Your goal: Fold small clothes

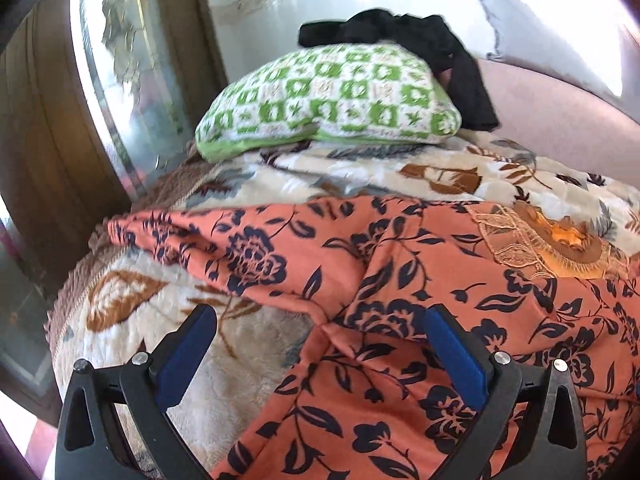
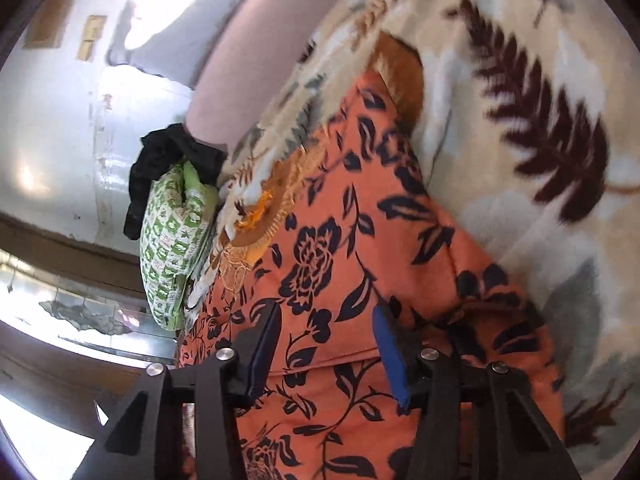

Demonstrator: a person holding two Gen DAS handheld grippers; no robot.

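Orange floral garment lies partly folded, black clothes waiting at twelve o'clock; my left gripper and right gripper gape empty.

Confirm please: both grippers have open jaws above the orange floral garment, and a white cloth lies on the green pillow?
Not quite. The cloth on the green pillow is black, as the left wrist view shows. The left gripper and right gripper do hold open jaws above the orange floral garment.

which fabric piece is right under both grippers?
The orange floral garment, navy flowers, spread on the leaf-print blanket. The black garment lies far back on the green-checked pillow.
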